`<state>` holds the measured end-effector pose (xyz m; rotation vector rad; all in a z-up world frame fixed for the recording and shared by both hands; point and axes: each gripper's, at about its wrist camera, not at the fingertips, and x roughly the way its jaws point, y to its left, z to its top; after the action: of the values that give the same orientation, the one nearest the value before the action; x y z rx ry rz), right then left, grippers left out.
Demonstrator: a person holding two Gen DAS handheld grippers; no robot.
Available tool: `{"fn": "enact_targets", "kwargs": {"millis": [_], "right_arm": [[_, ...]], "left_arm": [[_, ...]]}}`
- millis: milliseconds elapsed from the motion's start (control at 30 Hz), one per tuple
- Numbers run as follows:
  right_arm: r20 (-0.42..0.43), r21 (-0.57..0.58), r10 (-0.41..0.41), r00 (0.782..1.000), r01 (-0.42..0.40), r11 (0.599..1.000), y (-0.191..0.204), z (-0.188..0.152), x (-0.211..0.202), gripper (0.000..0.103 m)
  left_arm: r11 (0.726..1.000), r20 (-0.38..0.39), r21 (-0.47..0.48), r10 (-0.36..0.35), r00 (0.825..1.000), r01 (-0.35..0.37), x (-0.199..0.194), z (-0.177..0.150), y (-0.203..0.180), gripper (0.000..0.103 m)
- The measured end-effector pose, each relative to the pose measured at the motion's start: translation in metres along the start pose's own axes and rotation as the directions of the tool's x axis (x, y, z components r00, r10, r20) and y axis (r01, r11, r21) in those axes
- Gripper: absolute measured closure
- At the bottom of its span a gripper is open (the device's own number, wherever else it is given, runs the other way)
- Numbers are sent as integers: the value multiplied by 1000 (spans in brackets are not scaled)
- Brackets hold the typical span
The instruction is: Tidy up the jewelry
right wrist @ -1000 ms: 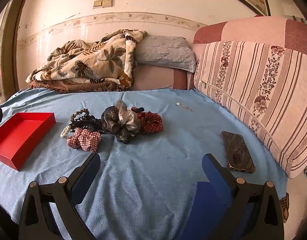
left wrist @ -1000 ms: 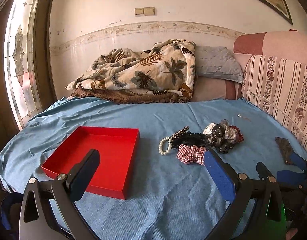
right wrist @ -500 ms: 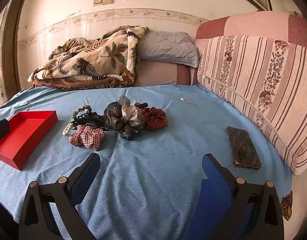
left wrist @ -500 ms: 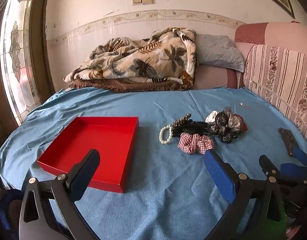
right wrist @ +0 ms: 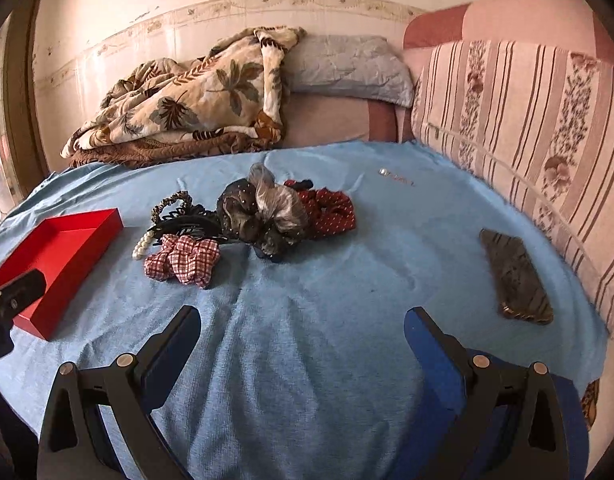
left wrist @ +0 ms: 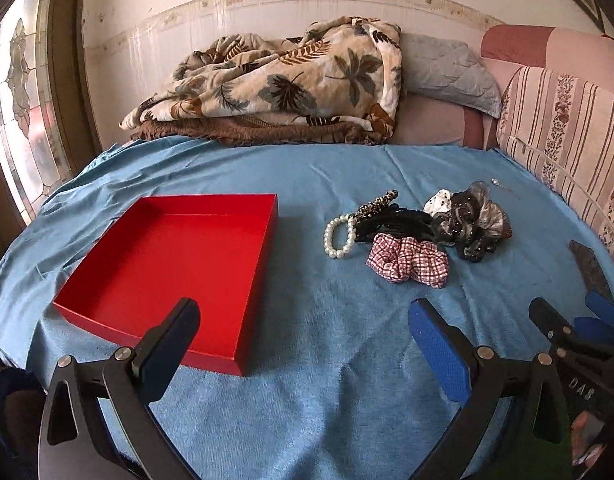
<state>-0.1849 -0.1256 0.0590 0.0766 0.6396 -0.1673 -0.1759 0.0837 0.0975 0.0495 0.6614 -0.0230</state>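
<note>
An empty red tray (left wrist: 107, 312) (right wrist: 103, 216) lies on the blue bed cover, left of a heap of accessories. The heap holds a pearl bracelet (left wrist: 339, 236) (right wrist: 141, 246), a red checked scrunchie (left wrist: 407, 258) (right wrist: 183, 258), a black claw clip (left wrist: 403, 222) (right wrist: 187, 222), a grey gauze scrunchie (left wrist: 479, 220) (right wrist: 263, 212) and a red dotted scrunchie (right wrist: 331, 210). A small silver piece (right wrist: 391, 174) (left wrist: 501, 185) lies apart, farther back. My left gripper (left wrist: 303, 332) is open and empty, near the tray's front corner. My right gripper (right wrist: 303, 332) is open and empty, well short of the heap.
A dark patterned phone case (right wrist: 515, 276) lies at the right by the striped cushion (right wrist: 527, 120). A folded leaf-print blanket (left wrist: 275, 84) and grey pillow (left wrist: 447, 72) lie along the back wall. The right gripper's frame shows in the left wrist view (left wrist: 579, 344).
Both grippers have moved forward and tilted down, so the tray and the heap sit closer and lower in view. Nothing on the bed has moved.
</note>
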Motion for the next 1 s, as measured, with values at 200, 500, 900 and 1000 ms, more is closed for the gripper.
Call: {"fn": "enact_targets", "kwargs": {"millis": [200, 500, 900, 1000], "right_arm": [[-10, -30, 11, 1000, -11, 999, -3, 26, 22, 0], [-39, -77, 127, 991, -129, 989, -2, 72, 75, 18], [-142, -15, 223, 964, -228, 974, -6, 81, 125, 38], [-166, -4, 249, 954, -253, 967, -4, 81, 134, 59]], "left_arm": [[999, -18, 13, -38, 999, 39, 10, 13, 5, 0], [974, -143, -50, -224, 964, 219, 57, 48, -10, 12], [956, -318, -10, -282, 905, 294, 139, 47, -71, 36], [953, -351, -6, -287, 891, 304, 152, 42, -80, 69]]}}
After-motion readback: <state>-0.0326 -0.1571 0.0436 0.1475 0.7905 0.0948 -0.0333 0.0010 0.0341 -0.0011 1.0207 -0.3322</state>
